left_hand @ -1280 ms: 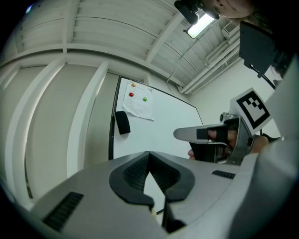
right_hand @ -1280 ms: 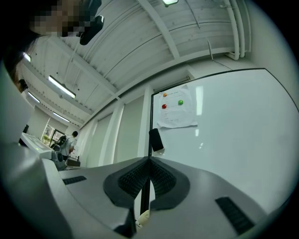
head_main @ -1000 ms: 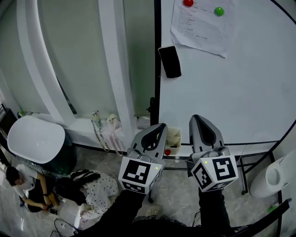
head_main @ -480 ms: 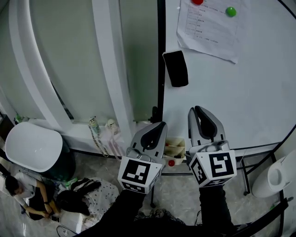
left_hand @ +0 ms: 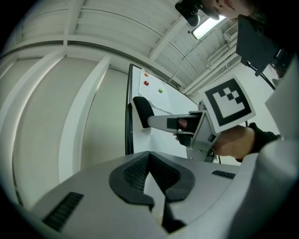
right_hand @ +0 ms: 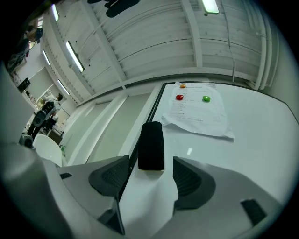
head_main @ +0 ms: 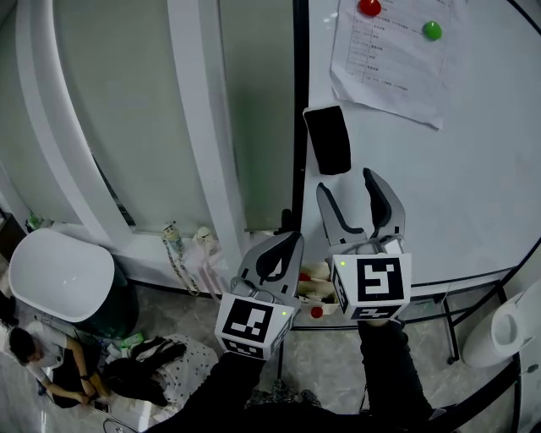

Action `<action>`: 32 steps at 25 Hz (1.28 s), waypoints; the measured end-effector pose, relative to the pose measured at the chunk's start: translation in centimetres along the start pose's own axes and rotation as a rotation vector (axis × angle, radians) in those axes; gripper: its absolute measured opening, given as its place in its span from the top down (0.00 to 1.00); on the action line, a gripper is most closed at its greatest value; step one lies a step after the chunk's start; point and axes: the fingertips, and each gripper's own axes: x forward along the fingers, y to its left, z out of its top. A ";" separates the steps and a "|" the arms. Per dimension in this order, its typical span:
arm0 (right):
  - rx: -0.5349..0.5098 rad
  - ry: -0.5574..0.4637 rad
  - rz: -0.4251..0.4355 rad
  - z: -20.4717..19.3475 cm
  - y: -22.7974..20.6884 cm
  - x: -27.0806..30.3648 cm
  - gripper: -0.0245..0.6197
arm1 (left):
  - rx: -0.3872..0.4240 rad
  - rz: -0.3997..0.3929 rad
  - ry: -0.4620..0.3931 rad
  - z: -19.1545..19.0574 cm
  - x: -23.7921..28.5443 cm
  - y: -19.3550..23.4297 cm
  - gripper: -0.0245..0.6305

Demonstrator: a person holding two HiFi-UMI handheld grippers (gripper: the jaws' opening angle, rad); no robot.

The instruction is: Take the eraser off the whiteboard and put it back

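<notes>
black oblong eraser (head_main: pixel 328 139) is stuck to the white whiteboard (head_main: pixel 473 178), just ahead of the right claw (head_main: pixel 349 184), newly opened and empty; the left claw (head_main: pixel 292 239) is clenched, empty.

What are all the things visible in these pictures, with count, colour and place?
whiteboard: one, white, right side
eraser: one, black, on the whiteboard's left edge
paper sheet: one, white, whiteboard's top
red magnet: one, on the sheet
green magnet: one, on the sheet
bin: one, white, lower left
person: one, on the floor, lower left
left gripper: one, grey, jaws together, empty
right gripper: one, grey, jaws just been opening, empty, eraser ahead
</notes>
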 end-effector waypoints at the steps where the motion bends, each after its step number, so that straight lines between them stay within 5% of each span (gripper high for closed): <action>1: -0.012 -0.002 -0.009 0.1 0.0 0.5 0.53 | 0.000 0.003 0.003 -0.1 0.0 0.2 0.96; 13: -0.120 -0.001 -0.096 0.2 0.1 4.8 0.53 | 0.001 0.023 0.029 -1.0 0.0 2.4 0.96; 21: -0.095 -0.016 -0.145 0.2 -0.3 5.3 0.53 | -0.013 0.012 0.039 -1.7 0.2 2.6 0.96; 32: -0.104 0.015 -0.118 0.1 -0.4 4.9 0.54 | -0.022 0.004 0.038 -1.9 0.3 2.1 0.96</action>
